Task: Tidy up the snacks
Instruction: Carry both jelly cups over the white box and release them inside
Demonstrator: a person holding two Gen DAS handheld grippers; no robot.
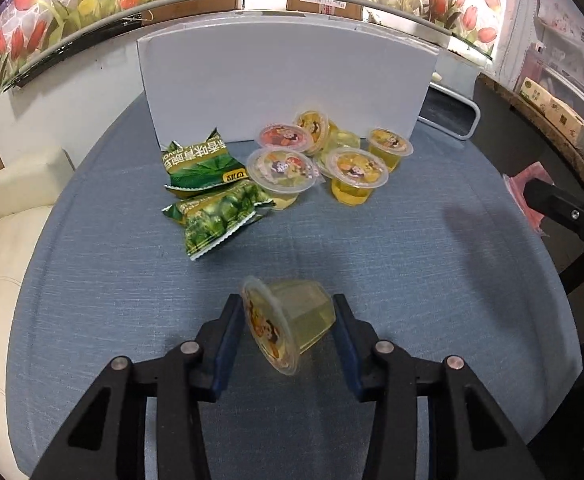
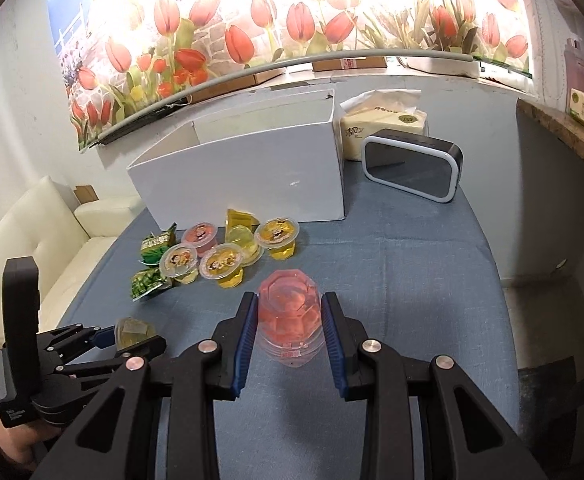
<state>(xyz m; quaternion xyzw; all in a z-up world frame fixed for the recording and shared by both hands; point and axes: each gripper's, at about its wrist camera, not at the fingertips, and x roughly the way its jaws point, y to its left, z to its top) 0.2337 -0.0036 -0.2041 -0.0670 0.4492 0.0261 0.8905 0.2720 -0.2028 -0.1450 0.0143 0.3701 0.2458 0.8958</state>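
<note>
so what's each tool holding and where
The left tool grips a yellow jelly cup, lid on one side and base on the other. The right tool clamps a pink jelly cup by its sides.

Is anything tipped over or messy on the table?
Yes. In the pile by the white box, one yellow jelly cup lies tipped on its side while the others stand upright. The left claw also holds its yellow jelly cup sideways. Nothing looks spilled.

Pink jelly cup [image 2: 290, 312] between right hand-held gripper [image 2: 290, 322] pads
</note>
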